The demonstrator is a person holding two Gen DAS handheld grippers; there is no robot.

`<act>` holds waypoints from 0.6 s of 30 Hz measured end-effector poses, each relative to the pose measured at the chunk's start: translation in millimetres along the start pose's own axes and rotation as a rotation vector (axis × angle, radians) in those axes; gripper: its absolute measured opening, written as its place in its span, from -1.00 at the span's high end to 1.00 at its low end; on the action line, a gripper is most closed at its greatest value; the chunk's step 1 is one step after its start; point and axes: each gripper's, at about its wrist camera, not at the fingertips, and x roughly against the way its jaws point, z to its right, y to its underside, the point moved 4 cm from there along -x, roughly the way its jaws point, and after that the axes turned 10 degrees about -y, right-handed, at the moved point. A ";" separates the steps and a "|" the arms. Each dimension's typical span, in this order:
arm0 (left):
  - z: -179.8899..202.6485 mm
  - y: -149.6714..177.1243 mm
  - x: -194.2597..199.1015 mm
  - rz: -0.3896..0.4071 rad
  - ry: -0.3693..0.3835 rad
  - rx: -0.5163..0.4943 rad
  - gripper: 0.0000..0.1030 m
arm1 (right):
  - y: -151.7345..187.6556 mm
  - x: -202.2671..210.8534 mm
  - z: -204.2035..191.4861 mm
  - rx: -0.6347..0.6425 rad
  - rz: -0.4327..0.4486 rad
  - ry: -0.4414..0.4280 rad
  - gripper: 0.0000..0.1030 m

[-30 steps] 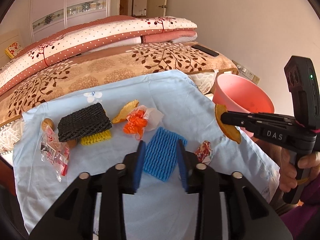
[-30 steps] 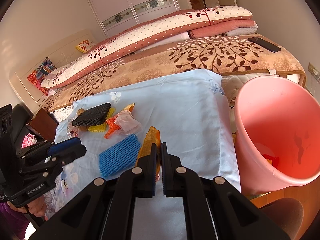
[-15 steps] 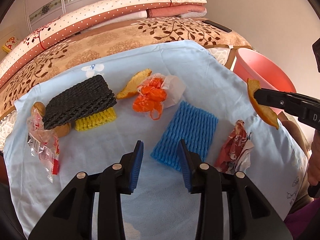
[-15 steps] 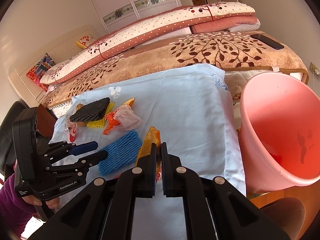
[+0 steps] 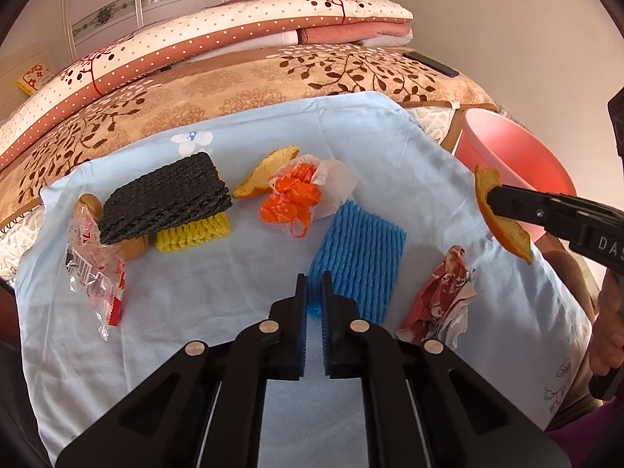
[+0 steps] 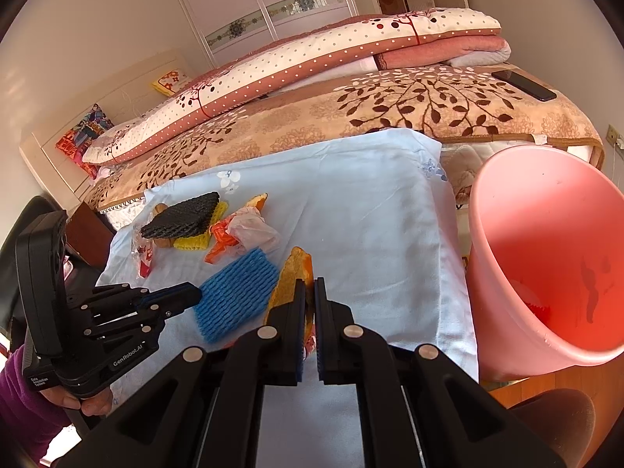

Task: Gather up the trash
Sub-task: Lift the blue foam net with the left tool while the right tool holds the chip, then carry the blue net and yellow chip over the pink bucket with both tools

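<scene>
My left gripper (image 5: pixel 315 279) sits low in the middle of the left wrist view, and its jaws are closing: the blue pads have pinched the near corner of the blue foam net (image 5: pixel 358 257), a sliver of blue showing between them. The rest of the net lies flat on the light blue cloth (image 5: pixel 195 312), just right of centre. My right gripper (image 6: pixel 309 292) is clamped tight on an orange peel (image 6: pixel 290 279), which sticks up out of the pads at the centre of the right wrist view. From the left camera that same peel hangs at the right edge, above the cloth and in front of the pink bin (image 5: pixel 511 156).

Still on the cloth: a crumpled red and white wrapper (image 5: pixel 444 296) at lower right, an orange plastic bag (image 5: pixel 290 199) with white paper at centre, a second peel (image 5: pixel 265 175) just above it, a black foam net (image 5: pixel 167 199) over a yellow one (image 5: pixel 191 232) at left, and a clear snack wrapper (image 5: pixel 97 273) at far left.
</scene>
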 end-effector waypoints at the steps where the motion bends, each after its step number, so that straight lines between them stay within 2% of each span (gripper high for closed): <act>1: -1.0 -1.3 4.0 0.011 0.001 0.006 0.89 | -0.2 0.7 -0.2 0.001 0.002 -0.001 0.93; 10: -0.7 -21.5 41.0 0.103 0.025 0.069 0.90 | -3.4 10.2 -3.5 0.011 0.031 -0.002 0.93; 18: 24.7 -49.3 60.6 0.190 0.048 0.093 0.90 | -13.8 31.3 4.7 0.008 0.092 0.028 0.92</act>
